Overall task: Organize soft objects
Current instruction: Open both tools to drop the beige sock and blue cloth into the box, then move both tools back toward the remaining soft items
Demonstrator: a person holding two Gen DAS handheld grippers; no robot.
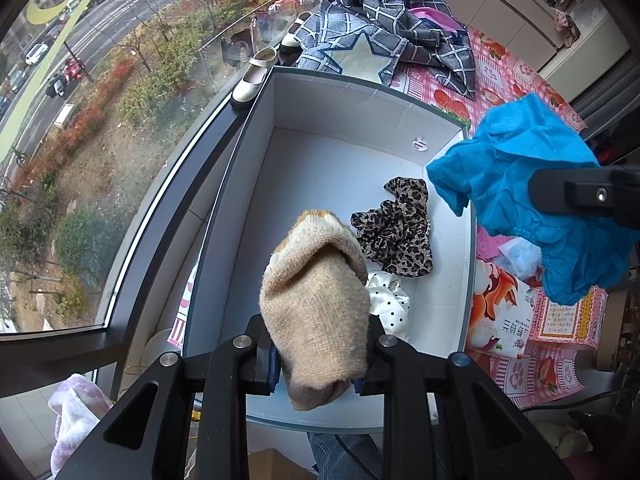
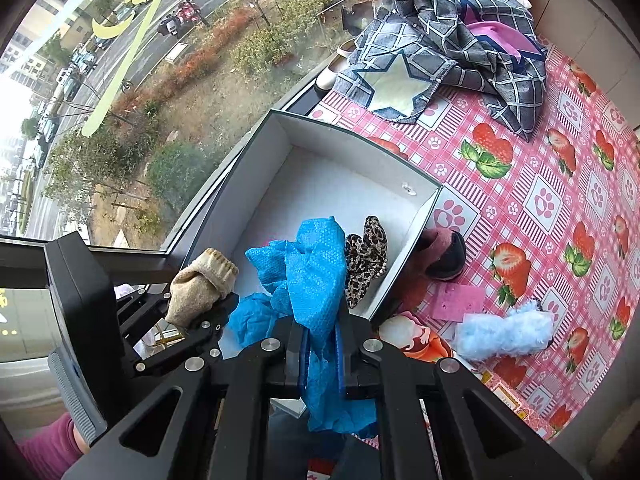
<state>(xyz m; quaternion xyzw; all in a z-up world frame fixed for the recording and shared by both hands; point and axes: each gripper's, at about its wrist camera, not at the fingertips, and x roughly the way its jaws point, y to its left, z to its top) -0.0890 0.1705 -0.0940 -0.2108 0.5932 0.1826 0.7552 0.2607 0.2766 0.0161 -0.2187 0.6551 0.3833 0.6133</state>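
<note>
My left gripper (image 1: 316,364) is shut on a beige knitted sock (image 1: 316,312) and holds it above the near end of a white open box (image 1: 352,96). In the right wrist view the sock (image 2: 200,284) shows at the left. My right gripper (image 2: 320,352) is shut on a crumpled blue cloth (image 2: 312,272), held over the box's near right side (image 2: 404,256); the cloth (image 1: 532,192) also shows in the left wrist view. Inside the box lie a leopard-print scrunchie (image 1: 396,232) and a white polka-dot scrunchie (image 1: 390,300).
A checked grey garment with a star patch (image 2: 440,60) lies at the back of the strawberry tablecloth (image 2: 560,200). A light blue fluffy item (image 2: 504,332), a pink pad (image 2: 460,300) and a pink-and-black item (image 2: 440,256) lie right of the box. White shoes (image 1: 252,80) stand by the window.
</note>
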